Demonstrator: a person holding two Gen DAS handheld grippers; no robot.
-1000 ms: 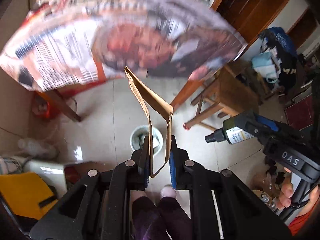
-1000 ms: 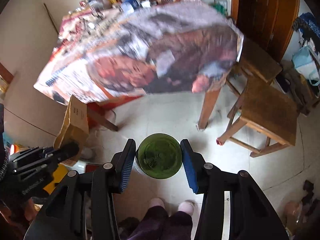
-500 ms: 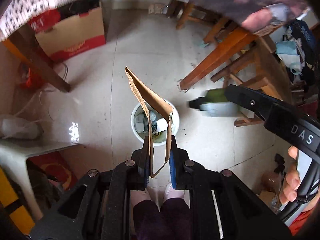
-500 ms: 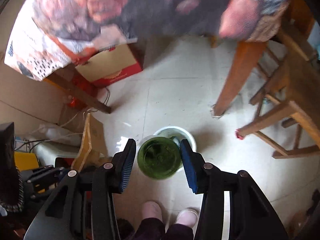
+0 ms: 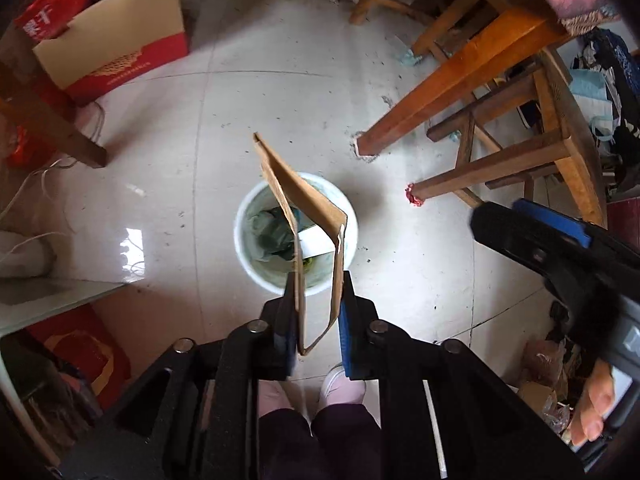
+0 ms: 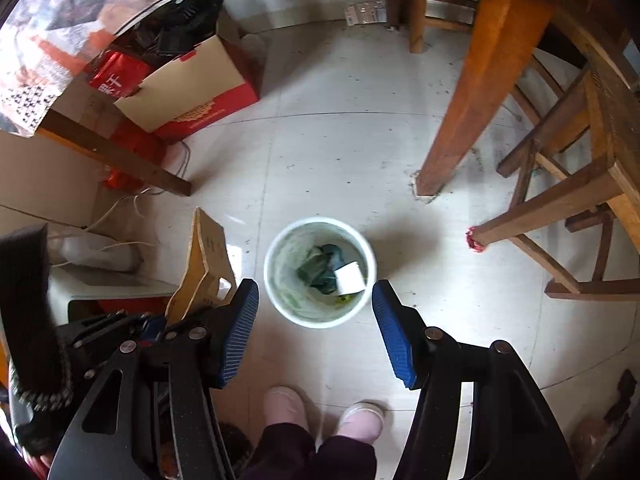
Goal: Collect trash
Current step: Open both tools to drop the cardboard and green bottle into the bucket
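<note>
Brown cardboard piece [image 5: 316, 216], folded, stays pinched in the left gripper [image 5: 316, 332] directly over the white bin [image 5: 248, 248] on the floor. Dropping is the step in hand: the right gripper [image 6: 316, 328] has just been opening, its jaws spread and empty above the bin. Next, I judge, the left must release. Both grippers point steeply down, side by side.

Folded brown cardboard [image 5: 310, 216] upright over white bin [image 5: 245, 240] (trash inside).
</note>
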